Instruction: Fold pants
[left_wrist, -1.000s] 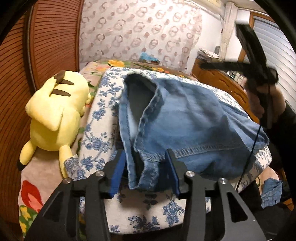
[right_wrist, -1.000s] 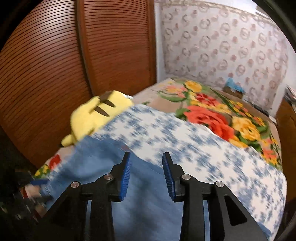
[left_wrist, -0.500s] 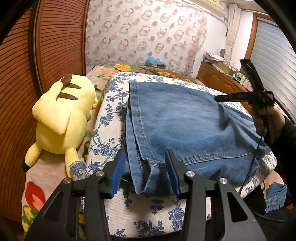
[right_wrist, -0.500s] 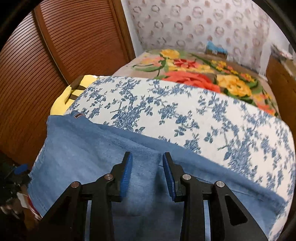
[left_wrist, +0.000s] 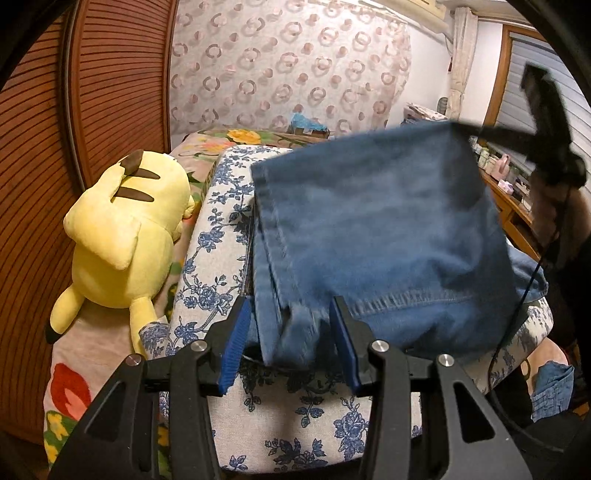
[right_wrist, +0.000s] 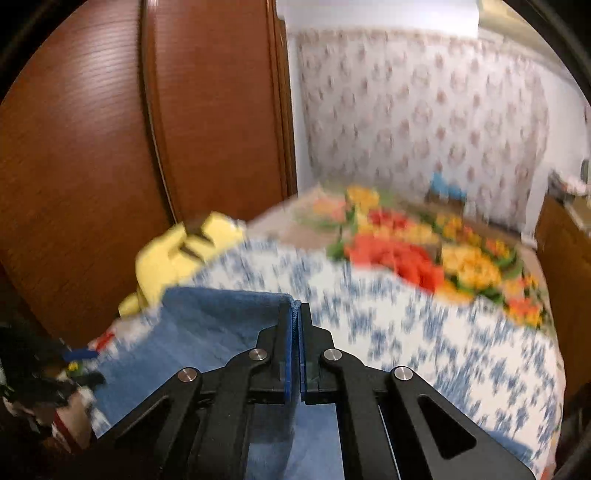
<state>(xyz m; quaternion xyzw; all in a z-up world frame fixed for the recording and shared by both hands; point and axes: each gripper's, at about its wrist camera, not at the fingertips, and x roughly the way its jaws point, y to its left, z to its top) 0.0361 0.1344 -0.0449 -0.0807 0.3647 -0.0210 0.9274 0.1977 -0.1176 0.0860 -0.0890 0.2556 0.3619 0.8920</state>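
A: Where the jeans (left_wrist: 388, 236) lie across the blue-flowered cover (left_wrist: 221, 229), the left gripper (left_wrist: 288, 343) sits low at the near edge, fingers spread, a bunched hem corner between the blue pads (left_wrist: 232, 343). Whether the pads press the cloth cannot be told; a gap shows on both sides.

B: Right gripper (right_wrist: 295, 325)?

A: Fingers pressed together, pinching a corner of the denim (right_wrist: 221, 321). From the right wrist view the frayed edge sticks up right at the tips, and the cloth drapes away to the left and down under the gripper. View is smeared by motion.

B: So part of the jeans is off the cover?

A: Yes. From the left wrist view the far corner is lifted, held up at the upper right by the right gripper (left_wrist: 480, 129), blurred. A hand (left_wrist: 554, 199) grips its handle. The near part rests on the cover.

B: Around it?

A: Yellow plush (left_wrist: 122, 236) lying just left of the cover, on a bedspread (right_wrist: 424, 251) with red and yellow flowers. Brown slatted doors (left_wrist: 85, 110) to the left, a patterned curtain (left_wrist: 288, 70) behind. Wooden dresser (left_wrist: 513, 206) at far right, small clutter on top, too blurred to name. A second scrap of denim (left_wrist: 554, 387) shows low at the right edge, apart from the jeans.
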